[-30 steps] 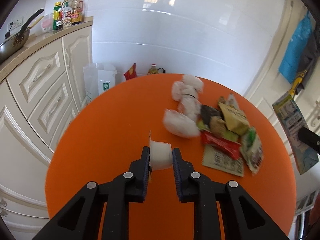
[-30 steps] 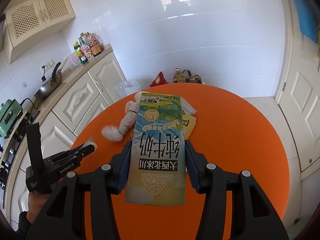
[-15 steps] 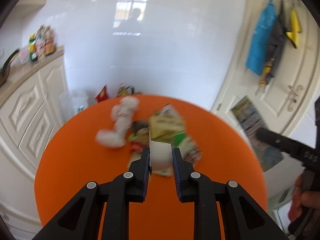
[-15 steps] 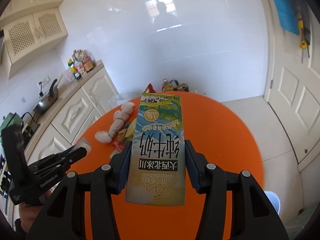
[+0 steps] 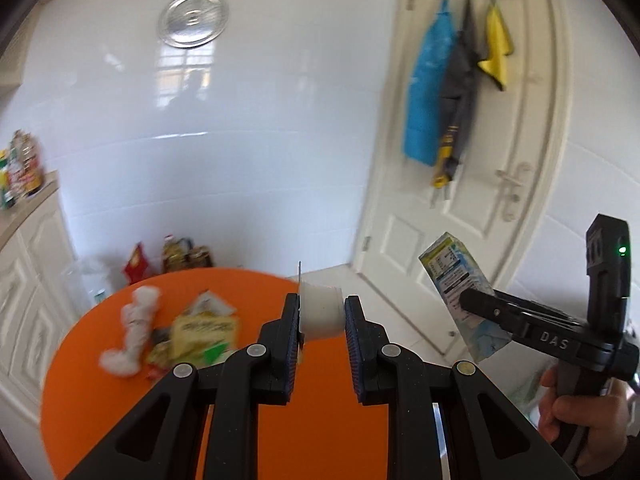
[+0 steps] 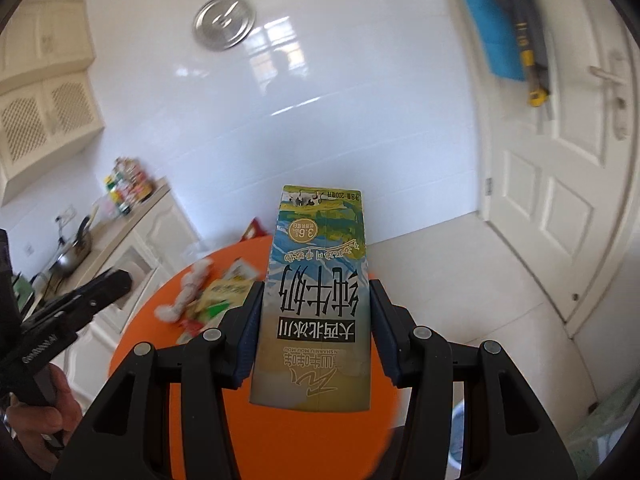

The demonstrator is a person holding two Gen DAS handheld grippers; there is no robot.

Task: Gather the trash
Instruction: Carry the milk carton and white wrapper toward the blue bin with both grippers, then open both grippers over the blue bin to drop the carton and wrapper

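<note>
My left gripper (image 5: 322, 316) pinches a white cup (image 5: 320, 312); my right gripper (image 6: 316, 316) clamps the milk carton (image 6: 316, 304), both above the table's (image 5: 332, 432) near edge. I should carry them level with firm grip; wrappers (image 5: 200, 332) remain mid-table.

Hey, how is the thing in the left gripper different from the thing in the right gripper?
The left gripper is shut on a small white cup; the right gripper is shut on a milk carton.
The small white cup is plain, with no print; the milk carton is covered in green, blue and black print.
The small white cup is short and rounded; the milk carton is long, flat-sided and sticks out well past the pads.
Both are lifted off the orange table.
</note>
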